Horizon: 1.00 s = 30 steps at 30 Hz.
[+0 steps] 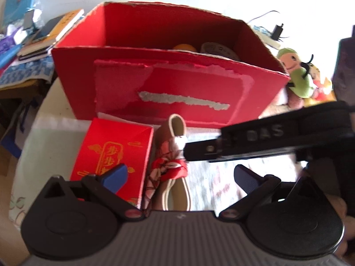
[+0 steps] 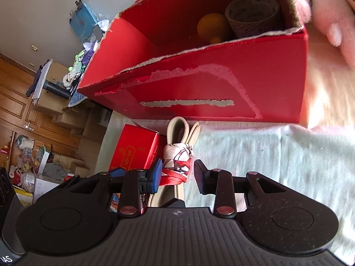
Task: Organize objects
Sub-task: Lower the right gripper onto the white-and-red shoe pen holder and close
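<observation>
A big red box (image 1: 168, 84) fills the middle of the frame, with an orange ball (image 2: 212, 27) and a paper cup (image 2: 253, 15) inside. In front of it, a small red box (image 1: 111, 155) sits just beside a belt (image 2: 177, 159) tied with a red ribbon. The left tongs (image 1: 179, 179) are wide open over them. The right tongs (image 2: 177, 176) are part open around the belt, not squeezing it.

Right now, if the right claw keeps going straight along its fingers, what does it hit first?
Most likely the folded strap bundle tied with red ribbon: it lies just ahead, between the open fingers of the right claw. The big red box is farther behind. Depth is uncertain.
</observation>
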Each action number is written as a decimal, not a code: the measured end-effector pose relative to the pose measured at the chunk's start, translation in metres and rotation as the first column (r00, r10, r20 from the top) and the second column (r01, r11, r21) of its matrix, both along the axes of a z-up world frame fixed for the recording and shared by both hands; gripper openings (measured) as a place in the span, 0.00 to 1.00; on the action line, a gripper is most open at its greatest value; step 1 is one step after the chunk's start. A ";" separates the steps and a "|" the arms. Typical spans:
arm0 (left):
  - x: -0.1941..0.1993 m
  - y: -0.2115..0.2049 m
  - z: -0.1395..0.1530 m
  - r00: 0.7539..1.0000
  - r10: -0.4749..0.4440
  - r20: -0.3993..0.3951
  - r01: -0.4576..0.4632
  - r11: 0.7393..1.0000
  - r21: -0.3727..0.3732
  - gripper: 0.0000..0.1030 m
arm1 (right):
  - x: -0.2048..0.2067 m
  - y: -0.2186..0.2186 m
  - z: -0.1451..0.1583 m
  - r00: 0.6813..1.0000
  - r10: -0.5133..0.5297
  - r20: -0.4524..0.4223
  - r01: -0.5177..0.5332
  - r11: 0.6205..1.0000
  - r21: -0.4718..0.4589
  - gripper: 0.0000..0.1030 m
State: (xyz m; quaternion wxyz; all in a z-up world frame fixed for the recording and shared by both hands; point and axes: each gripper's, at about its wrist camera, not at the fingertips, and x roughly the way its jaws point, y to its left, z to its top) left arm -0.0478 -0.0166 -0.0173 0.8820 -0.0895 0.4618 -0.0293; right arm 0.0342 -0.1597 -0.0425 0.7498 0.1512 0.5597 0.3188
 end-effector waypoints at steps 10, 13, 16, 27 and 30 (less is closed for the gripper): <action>0.000 0.002 -0.005 0.997 -0.074 0.021 0.074 0.997 0.003 0.84 | 0.006 0.014 -0.008 0.998 0.062 -0.007 -0.062 0.998 -0.005 0.35; 0.001 0.002 -0.006 0.995 -0.092 0.028 0.091 0.996 0.015 0.79 | 0.009 0.019 -0.011 0.997 0.071 -0.008 -0.071 0.997 -0.019 0.35; 0.001 0.002 -0.006 0.994 -0.103 0.035 0.102 0.994 0.030 0.75 | 0.014 0.023 -0.015 0.995 0.091 -0.027 -0.091 0.996 -0.020 0.36; 0.006 -0.008 -0.004 0.982 -0.184 0.031 0.182 0.982 0.051 0.62 | 0.026 0.011 -0.023 0.993 0.075 -0.091 -0.075 0.997 0.007 0.27; 0.010 -0.015 -0.011 0.980 -0.199 0.001 0.199 0.978 0.061 0.62 | 0.025 0.002 -0.021 0.994 0.064 -0.090 -0.063 0.998 0.009 0.26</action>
